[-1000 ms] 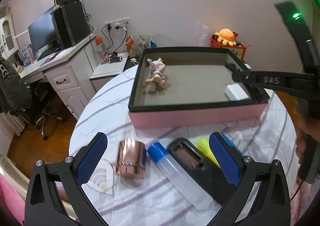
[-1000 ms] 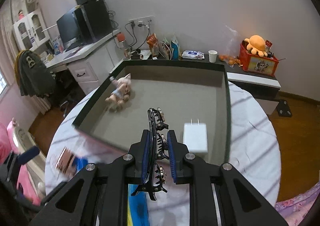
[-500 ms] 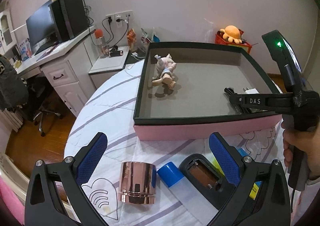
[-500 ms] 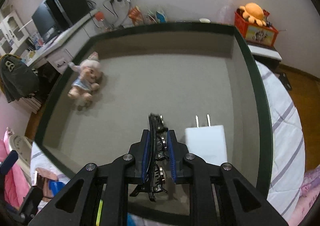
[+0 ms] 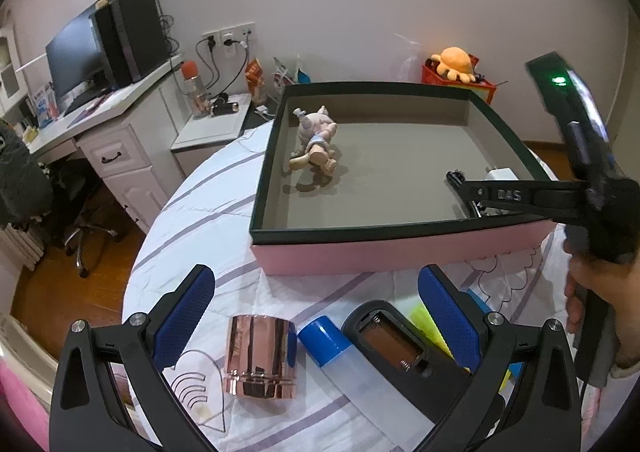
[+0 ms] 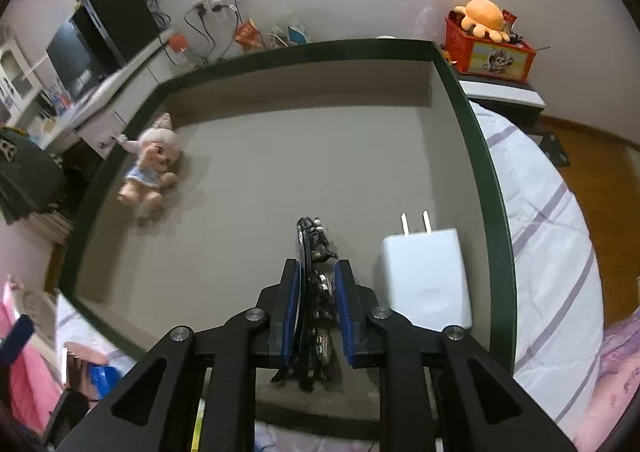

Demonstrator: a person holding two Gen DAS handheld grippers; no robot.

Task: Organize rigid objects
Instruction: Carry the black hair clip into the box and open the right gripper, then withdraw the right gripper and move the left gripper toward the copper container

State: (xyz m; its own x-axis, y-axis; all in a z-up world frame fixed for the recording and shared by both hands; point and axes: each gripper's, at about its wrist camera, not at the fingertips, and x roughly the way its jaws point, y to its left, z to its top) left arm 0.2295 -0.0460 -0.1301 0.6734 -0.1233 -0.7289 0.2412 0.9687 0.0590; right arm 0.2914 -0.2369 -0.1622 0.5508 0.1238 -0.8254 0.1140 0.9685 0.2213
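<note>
My right gripper (image 6: pixel 318 280) is shut on a black hair clip (image 6: pixel 314 252) and holds it low inside the pink box with a dark green rim (image 5: pixel 360 230), beside a white charger plug (image 6: pixel 424 276). A small plush doll (image 5: pixel 316 142) lies at the box's far left. My left gripper (image 5: pixel 316 312) is open above the table in front of the box. Between its fingers lie a rose-gold metal cup (image 5: pixel 260 356) on its side, a blue-capped clear tube (image 5: pixel 344 364) and a black battery case (image 5: pixel 400 348).
A yellow and blue item (image 5: pixel 428 324) lies behind the battery case. The round table has a white striped cloth (image 5: pixel 208 212). A white desk with monitor (image 5: pixel 80 52) stands far left. A red bin with an orange plush (image 5: pixel 456 68) sits behind the box.
My right gripper has moved forward and down into the box with the hair clip, next to the charger. My left gripper has pulled back and up a little and stays open.
</note>
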